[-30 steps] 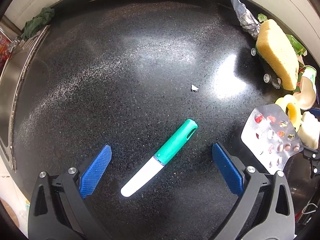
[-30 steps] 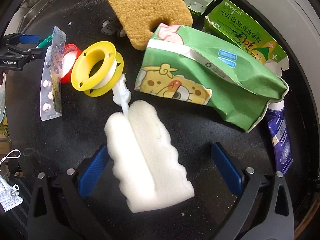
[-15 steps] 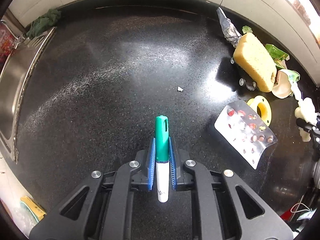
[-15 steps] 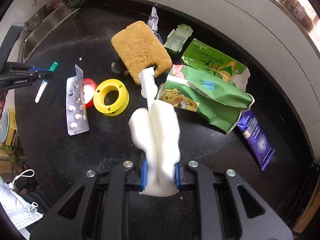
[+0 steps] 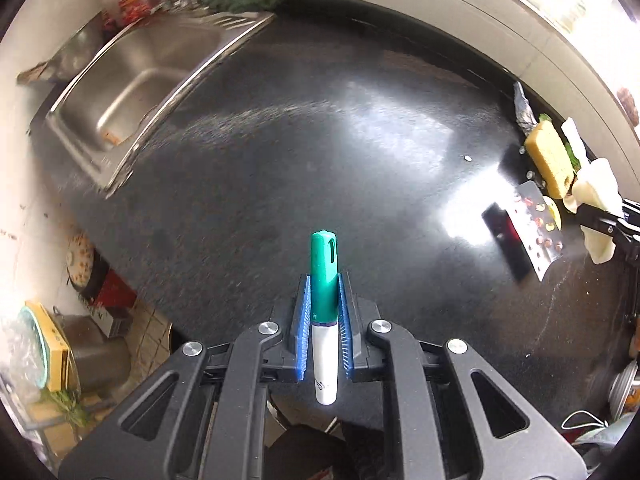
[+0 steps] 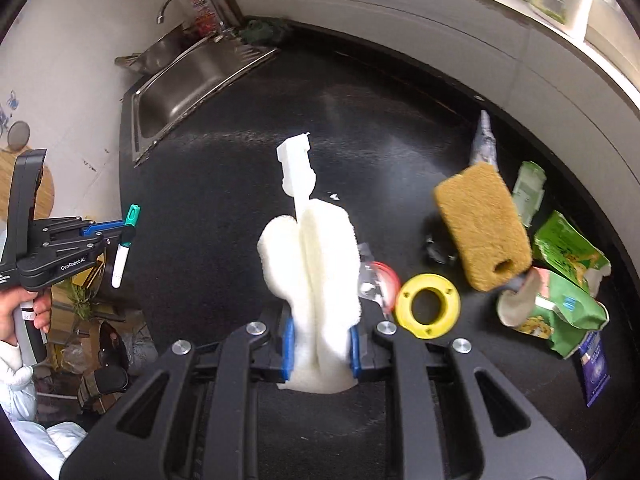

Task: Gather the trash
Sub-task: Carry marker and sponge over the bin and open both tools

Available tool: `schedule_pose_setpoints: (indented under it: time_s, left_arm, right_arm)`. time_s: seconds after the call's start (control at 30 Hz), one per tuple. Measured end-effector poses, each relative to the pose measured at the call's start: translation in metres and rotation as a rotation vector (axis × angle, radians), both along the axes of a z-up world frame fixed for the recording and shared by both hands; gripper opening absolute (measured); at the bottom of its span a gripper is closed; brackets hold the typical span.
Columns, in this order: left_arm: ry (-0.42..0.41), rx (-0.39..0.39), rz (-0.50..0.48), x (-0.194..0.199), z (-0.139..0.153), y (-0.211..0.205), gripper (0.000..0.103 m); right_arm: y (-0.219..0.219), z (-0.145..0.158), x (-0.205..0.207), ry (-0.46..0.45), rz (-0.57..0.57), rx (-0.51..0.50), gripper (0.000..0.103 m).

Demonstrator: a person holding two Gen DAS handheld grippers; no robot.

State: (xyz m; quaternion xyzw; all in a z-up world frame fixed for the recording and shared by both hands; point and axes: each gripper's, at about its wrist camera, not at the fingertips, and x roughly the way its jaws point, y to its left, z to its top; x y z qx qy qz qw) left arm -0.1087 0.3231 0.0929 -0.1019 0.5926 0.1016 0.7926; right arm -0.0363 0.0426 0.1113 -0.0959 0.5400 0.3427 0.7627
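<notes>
Left gripper [image 5: 323,316] is pinched on a marker [image 5: 324,312], gripped at the cap-barrel joint, held clear above the counter [image 5: 280,140] front edge. Rigid, smooth plastic; judged light, possibly slippery.

Right gripper [image 6: 320,344] is clamped on a white foam piece [image 6: 310,256], visibly squeezed at the waist; soft, featherweight, springy. Sponge [image 6: 482,228], yellow spool [image 6: 427,305], green wrappers [image 6: 568,280] lie toward the counter's right end.
</notes>
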Motion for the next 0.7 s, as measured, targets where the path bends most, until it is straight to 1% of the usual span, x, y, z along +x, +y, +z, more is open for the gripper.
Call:
schedule_pose_setpoints:
  time_s: [0.13,0.23,0.37,0.43,0.53,0.63,0.7]
  left_arm:
    - [0.009,0.005,0.153,-0.059,0.002,0.047,0.013]
    - [0.029,0.001,0.271,-0.108,-0.003,0.081,0.013]
    - [0.048,-0.040,0.413,-0.167,-0.017,0.116,0.013]
    - [0.059,-0.057,0.468,-0.191,-0.027,0.128,0.013]
    - [0.080,-0.094,0.548,-0.218,-0.051,0.145,0.013]
    - [0.098,-0.136,0.615,-0.232,-0.082,0.159,0.013]
    - [0.117,-0.164,0.652,-0.236,-0.108,0.169,0.013]
  right_arm:
    - [0.081,-0.010,-0.032,0.043,0.180,0.001,0.020]
    - [0.147,-0.019,-0.068,0.068,0.336,-0.011,0.020]
    - [0.231,-0.036,-0.121,0.106,0.520,-0.045,0.020]
    - [0.268,-0.046,-0.145,0.102,0.599,-0.084,0.020]
    - [0.312,-0.071,-0.173,0.078,0.679,-0.161,0.020]
    - [0.347,-0.106,-0.196,0.062,0.723,-0.227,0.020]
    - [0.365,-0.128,-0.210,0.050,0.746,-0.261,0.020]
